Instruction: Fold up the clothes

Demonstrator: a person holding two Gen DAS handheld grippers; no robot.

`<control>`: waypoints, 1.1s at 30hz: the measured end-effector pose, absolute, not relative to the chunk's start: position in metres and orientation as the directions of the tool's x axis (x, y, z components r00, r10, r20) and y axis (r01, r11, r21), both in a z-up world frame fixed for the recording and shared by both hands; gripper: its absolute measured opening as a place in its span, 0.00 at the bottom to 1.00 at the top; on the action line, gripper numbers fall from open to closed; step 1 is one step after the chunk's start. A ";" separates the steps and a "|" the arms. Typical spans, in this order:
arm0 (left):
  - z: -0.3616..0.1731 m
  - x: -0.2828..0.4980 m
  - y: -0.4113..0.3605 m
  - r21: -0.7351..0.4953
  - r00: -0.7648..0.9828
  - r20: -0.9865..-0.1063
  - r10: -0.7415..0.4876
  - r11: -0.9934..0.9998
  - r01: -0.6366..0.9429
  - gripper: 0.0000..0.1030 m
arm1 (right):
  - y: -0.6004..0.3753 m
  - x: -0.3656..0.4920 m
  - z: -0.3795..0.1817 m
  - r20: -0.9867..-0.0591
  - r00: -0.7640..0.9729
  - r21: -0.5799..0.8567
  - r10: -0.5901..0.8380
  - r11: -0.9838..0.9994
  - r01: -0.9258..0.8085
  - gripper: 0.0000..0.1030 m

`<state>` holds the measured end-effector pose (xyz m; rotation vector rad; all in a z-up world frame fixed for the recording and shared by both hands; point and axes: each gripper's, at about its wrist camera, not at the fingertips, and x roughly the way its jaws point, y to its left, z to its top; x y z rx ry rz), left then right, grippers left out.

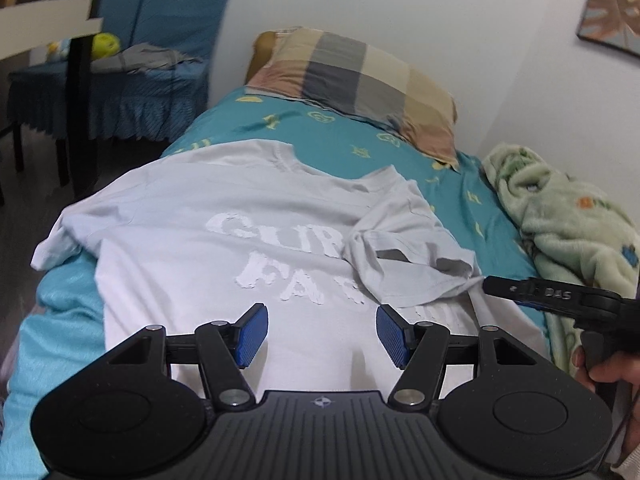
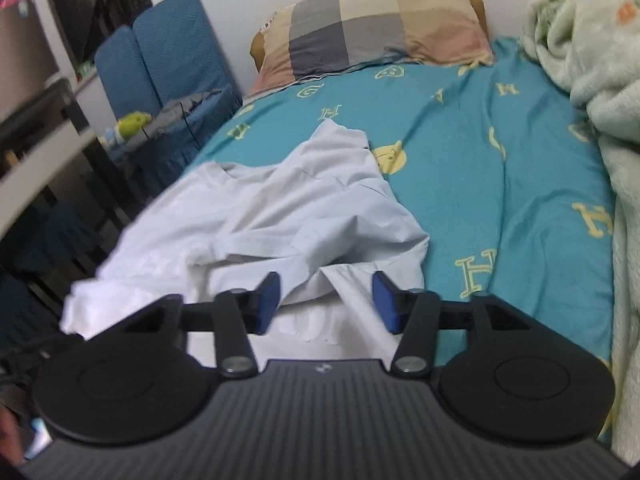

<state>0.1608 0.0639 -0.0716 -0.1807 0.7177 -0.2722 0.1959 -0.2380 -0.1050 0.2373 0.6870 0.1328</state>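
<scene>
A bed [image 1: 360, 136] under a teal sheet printed with yellow letters fills both views, with a checked pillow [image 1: 360, 76] at its head against the wall and a pale green fleece blanket [image 1: 568, 216] bunched along its far side. Across the near half of the bed lies the task's garment, a pale grey T-shirt [image 1: 200, 216], spread mostly flat with white lettering facing up and its collar toward the pillow. One sleeve [image 1: 404, 256] is turned inward over the chest, covering part of the lettering, while the opposite sleeve [image 1: 52, 240] trails off over the bed's edge. That reads as a fold in its sleeve stage, one side brought in and the other hanging loose, though the turned sleeve could equally be a chance crease from laying the shirt out. The left gripper [image 1: 322, 330] hovers above the lower body of the shirt, its blue pads standing well apart and holding nothing. The right gripper [image 2: 326, 302] sits low over the turned-in sleeve, its jaws likewise parted with cloth lying between them but not pinched; from the left wrist view its black tip shows just beside that sleeve's cuff. Whatever comes next calls for closing on a single layer at a hem or sleeve edge, and keeping the loose cloth from dragging off the bed.
</scene>
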 end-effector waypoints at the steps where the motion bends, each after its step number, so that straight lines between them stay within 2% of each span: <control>1: -0.072 0.163 0.059 -0.235 0.720 -0.623 -0.307 0.951 0.203 0.61 | -0.235 0.196 -0.109 -0.626 0.757 0.247 0.190 0.968 -0.039 0.22; 4: -0.074 0.174 0.040 -0.159 0.715 -0.628 -0.308 0.950 0.270 0.61 | -0.231 0.193 -0.118 -0.680 0.702 0.285 0.211 0.958 -0.011 0.08; 6: -0.075 0.188 0.026 -0.127 0.710 -0.631 -0.312 0.945 0.301 0.61 | -0.228 0.188 -0.122 -0.708 0.671 0.310 0.221 0.951 0.013 0.04; 12: -0.089 0.241 -0.015 -0.020 0.716 -0.642 -0.276 0.939 0.344 0.59 | -0.236 0.178 -0.132 -0.744 0.612 0.407 0.268 0.908 0.098 0.02; 17: -0.109 0.280 -0.053 0.125 0.698 -0.676 -0.238 0.896 0.426 0.59 | -0.254 0.175 -0.122 -0.700 0.649 0.507 0.298 0.847 0.158 0.03; 18: -0.113 0.287 -0.061 0.152 0.695 -0.682 -0.229 0.884 0.441 0.56 | -0.258 0.174 -0.119 -0.689 0.663 0.516 0.293 0.841 0.164 0.03; 20: -0.122 0.299 -0.073 0.222 0.685 -0.703 -0.193 0.855 0.469 0.42 | -0.265 0.174 -0.116 -0.668 0.688 0.533 0.283 0.827 0.178 0.03; 21: -0.126 0.304 -0.075 0.252 0.681 -0.713 -0.168 0.845 0.472 0.22 | -0.269 0.174 -0.116 -0.661 0.695 0.546 0.282 0.817 0.188 0.03; 22: -0.126 0.309 -0.076 0.263 0.678 -0.718 -0.156 0.841 0.473 0.09 | -0.273 0.174 -0.116 -0.656 0.700 0.561 0.283 0.803 0.201 0.03; 24: -0.115 0.315 -0.069 0.237 0.687 -0.707 -0.170 0.858 0.456 0.07 | -0.279 0.172 -0.117 -0.649 0.706 0.587 0.283 0.776 0.229 0.03; 27: -0.078 0.328 -0.044 0.109 0.730 -0.642 -0.234 0.914 0.390 0.07 | -0.282 0.169 -0.113 -0.639 0.722 0.596 0.266 0.764 0.246 0.03; 29: -0.059 0.347 -0.026 0.035 0.762 -0.604 -0.234 0.947 0.319 0.07 | -0.281 0.168 -0.108 -0.630 0.733 0.593 0.257 0.768 0.240 0.03; 33: -0.066 0.384 -0.003 -0.075 0.752 -0.628 -0.201 0.977 0.198 0.07 | -0.277 0.168 -0.103 -0.617 0.744 0.585 0.258 0.783 0.214 0.04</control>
